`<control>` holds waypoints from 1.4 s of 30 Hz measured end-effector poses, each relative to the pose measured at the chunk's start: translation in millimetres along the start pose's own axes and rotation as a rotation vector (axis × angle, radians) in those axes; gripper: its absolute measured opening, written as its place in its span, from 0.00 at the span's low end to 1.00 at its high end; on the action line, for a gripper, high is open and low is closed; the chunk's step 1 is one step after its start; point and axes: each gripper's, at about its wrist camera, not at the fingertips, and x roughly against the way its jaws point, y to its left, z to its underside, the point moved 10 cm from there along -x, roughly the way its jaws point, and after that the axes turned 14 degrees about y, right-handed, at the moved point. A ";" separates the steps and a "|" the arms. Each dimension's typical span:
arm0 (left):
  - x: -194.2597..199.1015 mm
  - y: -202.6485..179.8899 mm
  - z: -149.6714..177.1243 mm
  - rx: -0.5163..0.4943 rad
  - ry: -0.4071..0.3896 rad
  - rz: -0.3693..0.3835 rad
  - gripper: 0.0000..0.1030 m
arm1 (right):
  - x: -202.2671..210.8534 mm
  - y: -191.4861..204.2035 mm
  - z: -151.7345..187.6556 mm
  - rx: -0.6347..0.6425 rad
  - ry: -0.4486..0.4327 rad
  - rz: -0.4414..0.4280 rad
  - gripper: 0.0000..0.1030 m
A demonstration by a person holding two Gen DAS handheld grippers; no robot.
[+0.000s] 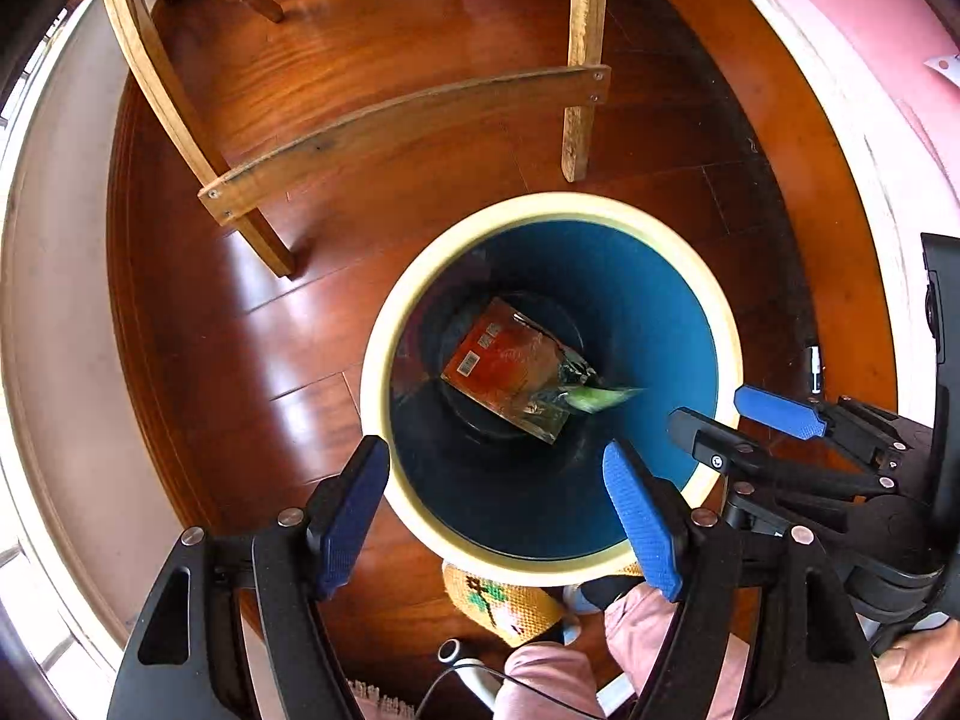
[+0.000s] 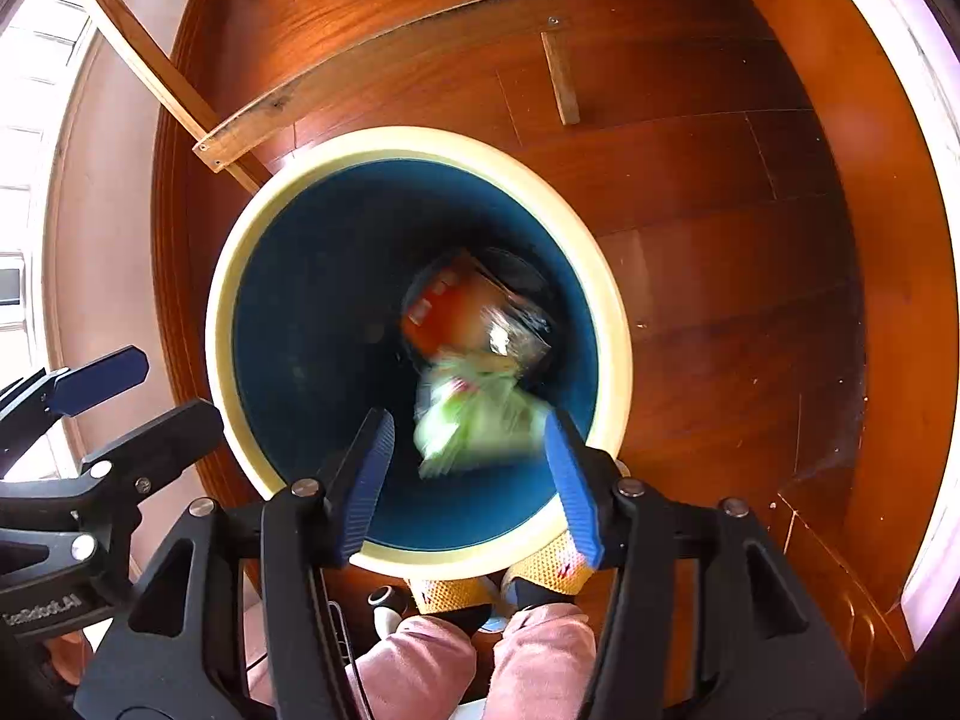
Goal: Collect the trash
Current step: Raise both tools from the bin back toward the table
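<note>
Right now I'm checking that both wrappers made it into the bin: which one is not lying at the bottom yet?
The green wrapper: blurred, in mid-air below the open right gripper. The orange wrapper lies flat on the bin bottom.

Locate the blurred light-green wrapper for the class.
In the right wrist view the blurred light-green wrapper is inside the blue, cream-rimmed bin, between the open jaws of the right gripper, just below the orange packet.

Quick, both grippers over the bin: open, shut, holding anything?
Left gripper: open, holding nothing, above the trash bin.
Right gripper: open, holding nothing; a blurred green wrapper is inside the bin, below its fingers.
</note>
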 end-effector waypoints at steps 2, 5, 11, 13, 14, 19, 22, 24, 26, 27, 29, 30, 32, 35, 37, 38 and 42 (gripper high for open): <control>12.8 0.0 4.2 -0.002 -0.013 -0.005 0.73 | 7.0 -4.5 0.1 -0.002 -0.003 -0.006 0.50; 35.5 0.5 9.8 -0.003 -0.037 -0.015 0.73 | 15.7 -12.9 -2.2 0.000 -0.013 -0.018 0.50; 112.3 -1.8 31.9 0.003 -0.104 -0.023 0.73 | 65.1 3.3 9.3 0.004 -0.043 -0.030 0.50; 144.3 -2.3 41.4 0.003 -0.133 -0.030 0.73 | 89.4 13.5 15.6 0.003 -0.059 -0.040 0.50; 160.1 -1.7 46.0 0.002 -0.149 -0.030 0.73 | 102.5 17.7 18.8 0.005 -0.068 -0.044 0.50; 250.3 2.4 72.1 0.013 -0.244 -0.009 0.73 | 173.7 46.1 41.2 0.021 -0.107 -0.052 0.50; 303.3 7.2 87.8 0.016 -0.306 -0.012 0.73 | 219.7 64.7 59.2 0.038 -0.135 -0.050 0.50; 337.1 10.1 98.6 0.019 -0.343 -0.015 0.73 | 250.8 75.5 69.1 0.056 -0.161 -0.049 0.50; 370.2 11.9 108.7 0.014 -0.386 -0.031 0.73 | 282.2 87.5 78.1 0.072 -0.193 -0.046 0.50; 385.4 11.8 113.8 0.006 -0.408 -0.042 0.73 | 297.5 93.4 82.4 0.078 -0.211 -0.047 0.50; 415.3 11.5 123.9 -0.010 -0.454 -0.059 0.73 | 327.9 105.8 89.8 0.089 -0.246 -0.049 0.50; 428.8 11.6 127.5 -0.014 -0.473 -0.066 0.73 | 341.7 112.5 93.0 0.096 -0.263 -0.048 0.50; 456.2 11.7 134.2 -0.018 -0.510 -0.072 0.73 | 370.2 125.4 99.4 0.112 -0.300 -0.043 0.50; 490.9 15.0 138.8 -0.012 -0.545 -0.065 0.73 | 410.1 143.9 107.6 0.139 -0.364 -0.039 0.50; 511.0 18.6 140.1 0.000 -0.575 -0.058 0.73 | 435.6 156.5 111.4 0.164 -0.407 -0.031 0.51; 524.2 22.1 141.7 0.013 -0.592 -0.064 0.73 | 449.6 162.8 112.1 0.179 -0.425 -0.022 0.50; 568.1 37.0 138.6 0.061 -0.659 -0.089 0.73 | 490.6 185.7 103.3 0.220 -0.491 0.020 0.51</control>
